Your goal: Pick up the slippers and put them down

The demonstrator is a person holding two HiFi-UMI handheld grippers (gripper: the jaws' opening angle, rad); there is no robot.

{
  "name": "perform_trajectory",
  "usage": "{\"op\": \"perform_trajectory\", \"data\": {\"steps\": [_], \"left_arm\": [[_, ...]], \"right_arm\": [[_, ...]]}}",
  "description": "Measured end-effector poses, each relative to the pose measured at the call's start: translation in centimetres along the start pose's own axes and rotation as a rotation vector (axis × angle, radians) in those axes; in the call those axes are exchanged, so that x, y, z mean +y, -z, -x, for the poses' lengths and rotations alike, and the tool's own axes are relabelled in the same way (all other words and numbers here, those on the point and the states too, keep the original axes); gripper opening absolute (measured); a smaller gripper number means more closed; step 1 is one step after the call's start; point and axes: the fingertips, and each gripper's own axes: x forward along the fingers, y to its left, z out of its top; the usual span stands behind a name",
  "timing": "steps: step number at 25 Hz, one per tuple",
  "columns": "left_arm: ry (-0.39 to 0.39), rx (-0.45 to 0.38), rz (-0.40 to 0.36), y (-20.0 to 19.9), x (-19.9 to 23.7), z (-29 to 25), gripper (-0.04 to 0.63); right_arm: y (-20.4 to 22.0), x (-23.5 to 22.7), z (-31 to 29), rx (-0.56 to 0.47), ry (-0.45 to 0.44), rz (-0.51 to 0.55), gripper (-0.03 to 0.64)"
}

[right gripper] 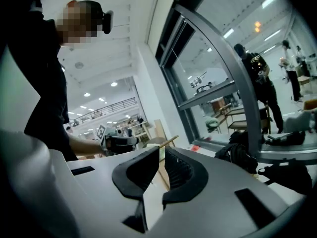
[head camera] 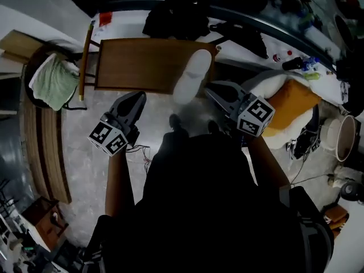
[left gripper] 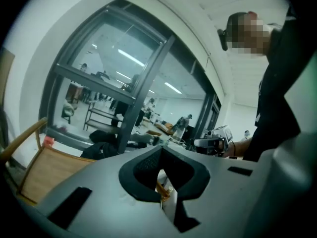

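Note:
A white slipper [head camera: 190, 75] hangs in the air over the front edge of a brown wooden table [head camera: 142, 64], blurred in the head view. My right gripper [head camera: 211, 89] touches its right edge with jaws closed. In the right gripper view the jaws [right gripper: 161, 155] meet on a thin white strip, the slipper [right gripper: 151, 197] seen edge-on. My left gripper [head camera: 138, 97] is held to the left of the slipper, apart from it, jaws together. In its own view the left gripper [left gripper: 159, 175] shows only a narrow slit with a pale sliver I cannot identify. No second slipper shows.
A chair draped with a green cloth [head camera: 54, 81] stands left of the table. An orange and white cushion [head camera: 293, 104] and a round tub [head camera: 341, 135] lie on the floor at right. Dark bags [head camera: 170, 19] sit on the window ledge behind. Cables trail on the floor.

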Motion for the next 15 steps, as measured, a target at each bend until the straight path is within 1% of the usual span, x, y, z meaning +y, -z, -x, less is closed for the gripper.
{"op": "perform_trajectory", "data": {"steps": [4, 7, 11, 13, 15], "left_arm": [[0.107, 0.048, -0.006, 0.1, 1.3, -2.0, 0.011], [0.174, 0.092, 0.012, 1.0, 2.0, -3.6, 0.011], [0.249, 0.155, 0.037, 2.9, 1.6, -5.5, 0.011], [0.270, 0.178, 0.041, 3.7, 0.9, -6.1, 0.011], [0.273, 0.194, 0.049, 4.4, 0.4, -6.6, 0.011]], "right_arm": [[0.8, -0.8, 0.6, -0.026, 0.120, -0.047, 0.046], [1.3, -1.2, 1.5, -0.051, 0.190, -0.083, 0.046], [1.1, -0.9, 3.0, -0.134, 0.219, -0.141, 0.046], [1.5, -0.7, 3.7, -0.181, 0.214, -0.208, 0.046], [2.3, -1.0, 4.3, -0.231, 0.202, -0.291, 0.046]]}}
